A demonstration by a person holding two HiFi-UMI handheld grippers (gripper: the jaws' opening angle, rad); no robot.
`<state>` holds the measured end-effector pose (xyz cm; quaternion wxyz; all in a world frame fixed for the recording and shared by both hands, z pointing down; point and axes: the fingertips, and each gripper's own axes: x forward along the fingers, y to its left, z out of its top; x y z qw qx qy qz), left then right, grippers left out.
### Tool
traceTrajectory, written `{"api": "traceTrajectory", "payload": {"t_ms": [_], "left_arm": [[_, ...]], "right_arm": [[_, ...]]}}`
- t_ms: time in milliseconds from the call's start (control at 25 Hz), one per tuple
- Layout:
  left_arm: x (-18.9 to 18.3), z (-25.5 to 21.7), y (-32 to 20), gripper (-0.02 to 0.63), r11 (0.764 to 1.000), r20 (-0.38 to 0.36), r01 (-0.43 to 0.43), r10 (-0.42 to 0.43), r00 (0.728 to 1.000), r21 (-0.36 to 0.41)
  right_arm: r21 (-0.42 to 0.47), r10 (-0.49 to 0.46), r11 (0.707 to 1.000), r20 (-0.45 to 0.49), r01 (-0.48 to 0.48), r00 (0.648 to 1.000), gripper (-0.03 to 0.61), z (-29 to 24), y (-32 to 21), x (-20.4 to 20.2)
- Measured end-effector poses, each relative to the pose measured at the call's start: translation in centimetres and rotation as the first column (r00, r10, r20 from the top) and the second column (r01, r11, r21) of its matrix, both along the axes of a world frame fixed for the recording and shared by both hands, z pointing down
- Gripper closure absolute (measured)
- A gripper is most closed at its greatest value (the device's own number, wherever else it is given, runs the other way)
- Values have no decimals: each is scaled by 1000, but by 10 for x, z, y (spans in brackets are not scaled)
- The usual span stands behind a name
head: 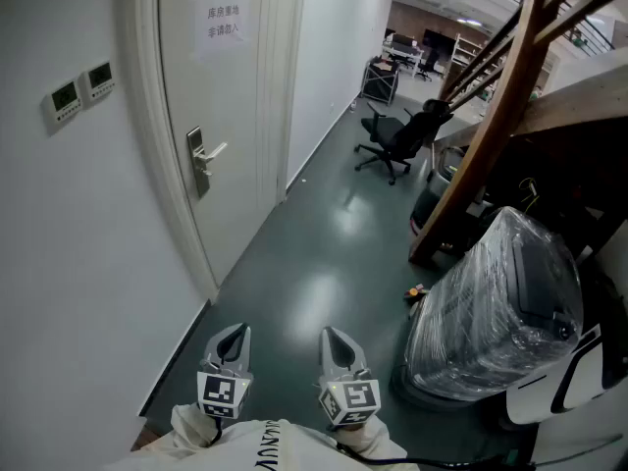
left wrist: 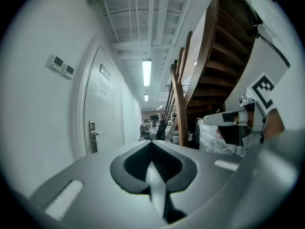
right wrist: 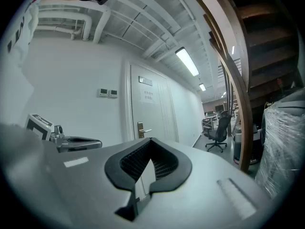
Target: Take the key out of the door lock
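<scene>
Both grey plastic pairs sit pinched together and empty at six o'clock: left tongs (head: 233,340), right tongs (head: 339,346). At ten o'clock I see one smooth white door (head: 221,86) with a metal lever lock (head: 201,160); the key is too small to make out. Two square wall thermostats (head: 80,88), glossy dark-green corridor floor (head: 314,263).
</scene>
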<state>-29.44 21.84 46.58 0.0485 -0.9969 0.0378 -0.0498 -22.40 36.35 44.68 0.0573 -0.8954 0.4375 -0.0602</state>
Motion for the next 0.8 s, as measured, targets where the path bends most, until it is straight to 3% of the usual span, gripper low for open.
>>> {"api": "traceTrajectory", "payload": {"t_ms": [800], "left_arm": [[27, 4, 3, 614, 1000, 14, -3, 2, 1000, 15]], "right_arm": [[0, -21, 1000, -2, 21, 1000, 577, 7, 4, 22]]}}
